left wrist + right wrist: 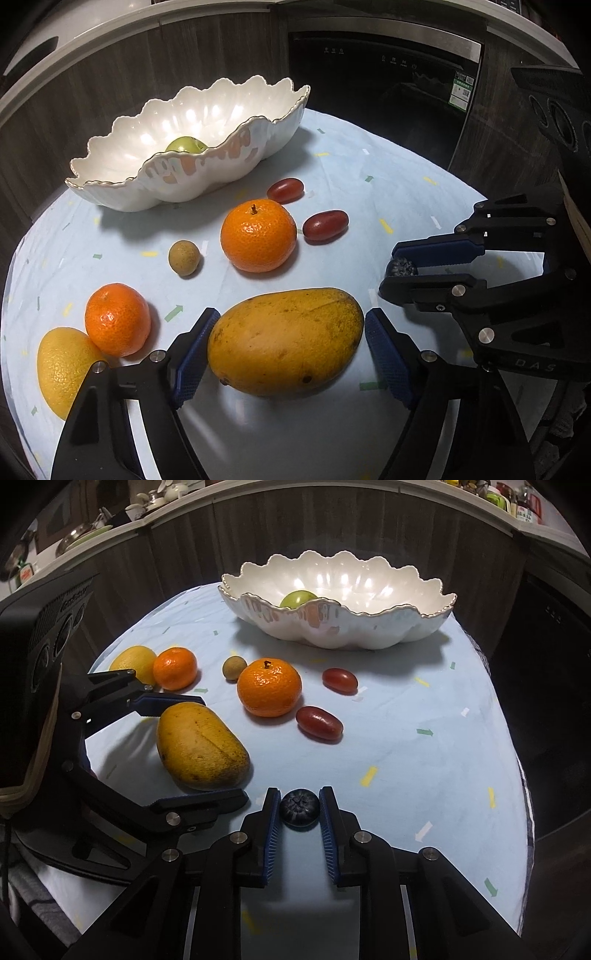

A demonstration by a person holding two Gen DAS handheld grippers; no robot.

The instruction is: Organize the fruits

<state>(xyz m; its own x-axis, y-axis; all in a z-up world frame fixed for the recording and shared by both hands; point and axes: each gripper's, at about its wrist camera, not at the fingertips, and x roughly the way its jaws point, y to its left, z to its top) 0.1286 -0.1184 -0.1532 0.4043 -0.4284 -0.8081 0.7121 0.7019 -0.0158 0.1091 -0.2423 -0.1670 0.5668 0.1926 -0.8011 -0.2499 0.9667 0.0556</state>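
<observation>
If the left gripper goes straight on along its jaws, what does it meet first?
The mango: it already lies between the jaws of the left gripper. Whether the pads touch it yet, I cannot tell.

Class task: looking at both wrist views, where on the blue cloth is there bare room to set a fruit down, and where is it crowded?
Free: the cloth right of the two red fruits, below the white bowl. Crowded: the left side, where lemon, tangerines, small brown fruit and mango cluster by the left gripper.
</observation>
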